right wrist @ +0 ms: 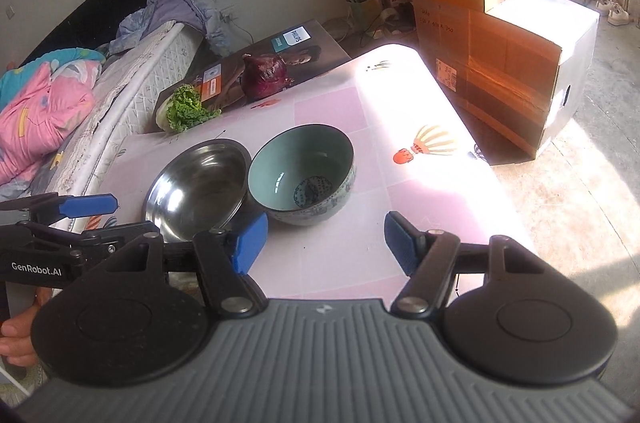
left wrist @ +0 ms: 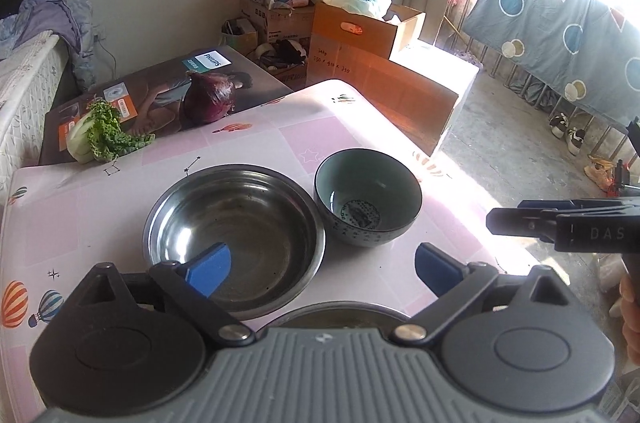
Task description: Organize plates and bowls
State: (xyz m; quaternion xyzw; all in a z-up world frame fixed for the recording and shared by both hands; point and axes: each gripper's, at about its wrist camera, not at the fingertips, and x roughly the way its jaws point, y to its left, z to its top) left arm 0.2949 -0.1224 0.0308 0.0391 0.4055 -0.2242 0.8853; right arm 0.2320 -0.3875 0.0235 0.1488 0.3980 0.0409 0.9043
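A steel bowl and a teal ceramic bowl with a dark pattern inside stand side by side on the pink table, rims nearly touching. My left gripper hangs open and wide just in front of them, its left pad over the steel bowl's near rim. Another steel rim peeks out under it. My right gripper is open too, empty, short of the ceramic bowl. In the right wrist view, one blue finger of the left gripper shows at the left.
A red onion and a leafy green lie at the table's far edge on a printed box. Cardboard boxes stand on the floor beyond. A bed runs along the left. The table's right edge drops to the floor.
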